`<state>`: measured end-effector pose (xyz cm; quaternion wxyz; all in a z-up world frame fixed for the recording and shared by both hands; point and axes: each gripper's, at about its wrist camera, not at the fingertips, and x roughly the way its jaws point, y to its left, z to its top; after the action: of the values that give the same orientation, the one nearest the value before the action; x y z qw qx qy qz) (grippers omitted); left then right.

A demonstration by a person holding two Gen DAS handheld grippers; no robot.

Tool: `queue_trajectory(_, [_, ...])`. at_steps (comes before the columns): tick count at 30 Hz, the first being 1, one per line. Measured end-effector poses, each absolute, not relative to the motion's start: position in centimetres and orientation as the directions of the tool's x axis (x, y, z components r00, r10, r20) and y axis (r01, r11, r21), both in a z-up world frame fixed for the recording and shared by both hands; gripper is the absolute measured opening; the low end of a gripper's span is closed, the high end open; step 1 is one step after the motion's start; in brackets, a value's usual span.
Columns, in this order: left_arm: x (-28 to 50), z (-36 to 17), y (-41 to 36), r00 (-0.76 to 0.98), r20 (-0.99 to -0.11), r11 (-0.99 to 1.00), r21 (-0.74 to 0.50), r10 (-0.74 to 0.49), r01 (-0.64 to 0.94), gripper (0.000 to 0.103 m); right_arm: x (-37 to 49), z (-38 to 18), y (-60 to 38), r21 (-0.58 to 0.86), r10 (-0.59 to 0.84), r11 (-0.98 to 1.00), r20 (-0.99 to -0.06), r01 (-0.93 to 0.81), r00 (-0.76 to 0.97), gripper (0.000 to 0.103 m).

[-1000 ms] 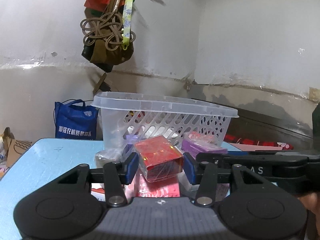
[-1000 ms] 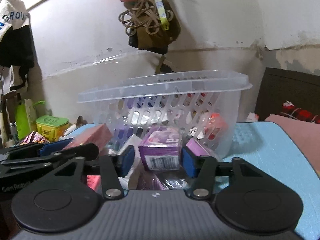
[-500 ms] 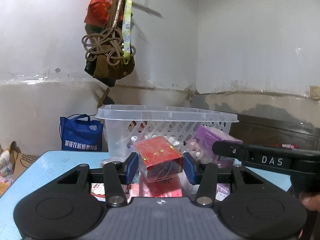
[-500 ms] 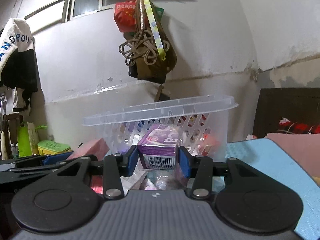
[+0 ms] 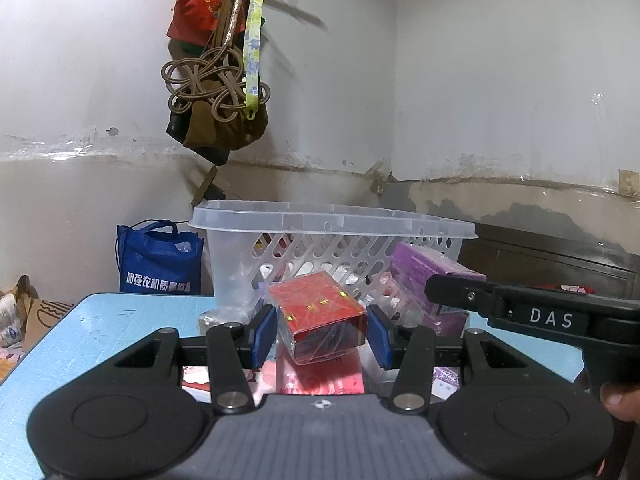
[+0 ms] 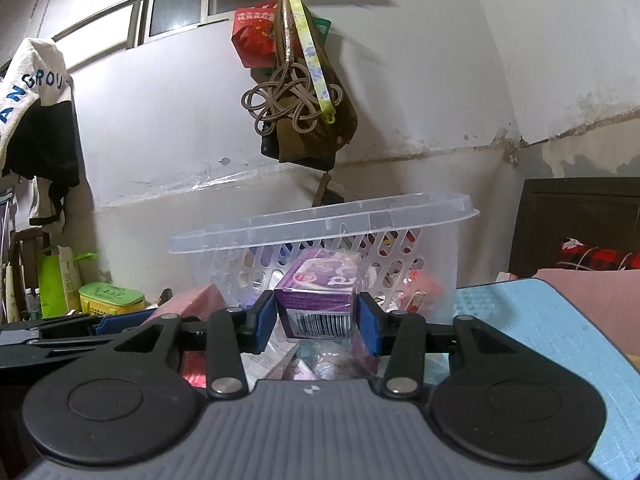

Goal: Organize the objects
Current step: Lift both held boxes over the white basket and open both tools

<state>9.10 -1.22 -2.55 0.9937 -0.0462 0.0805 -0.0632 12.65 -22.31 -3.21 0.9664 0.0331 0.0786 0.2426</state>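
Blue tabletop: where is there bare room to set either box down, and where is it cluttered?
Bare blue table lies left of the left gripper, before the blue bag; more lies right of the basket, beside the pink cloth. Under both grippers and before the basket, packets crowd the surface.

I see dim, cool indoor light from above. Hanging bags (image 5: 216, 92) throw soft shadow on wall (image 5: 500, 80). Small glare on red box (image 5: 320, 308) wrap. Strong fisheye bending, dark corners. Near parts sharp.
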Motion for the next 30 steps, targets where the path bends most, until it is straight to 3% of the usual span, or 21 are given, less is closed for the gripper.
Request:
queue_trajectory(12, [8.5,-2.3,-0.9,0.986,-0.121,0.987,-0.125,-0.113,0.097,0.052,12.0,-3.1,-22.8,0.114,0.482,0.874,-0.089,-0.472,0.871,0.047])
queue_trajectory(14, [8.2,-2.0,-1.1,0.989,-0.118,0.994,-0.077,-0.087,0.078,0.052,11.6,-2.6,-23.3,0.111,0.476,0.878,-0.085,-0.466,0.875,0.047])
queue_trajectory(19, [5.8,2.3,0.2,0.999,-0.023,0.999,-0.040,-0.034,0.033,0.052,10.1,0.3,-24.9,0.058,0.444,0.895,-0.019,-0.442,0.896,0.047])
queue_trajectory(23, [6.2,6.4,1.3,0.997,0.017,0.996,-0.046,-0.079,0.079,0.052,11.2,3.5,-25.2,0.034,0.467,0.884,0.000,-0.467,0.884,0.047])
queue_trajectory(27, [10.3,9.8,1.4,0.995,0.009,0.994,-0.048,-0.100,0.100,0.052,15.2,6.4,-23.9,0.030,0.514,0.858,-0.034,-0.513,0.857,0.047])
queue_trajectory(30, [14.9,10.8,0.9,0.992,-0.061,0.993,-0.048,-0.112,0.110,0.052,18.1,7.3,-22.1,-0.014,0.503,0.863,-0.080,-0.505,0.861,0.047])
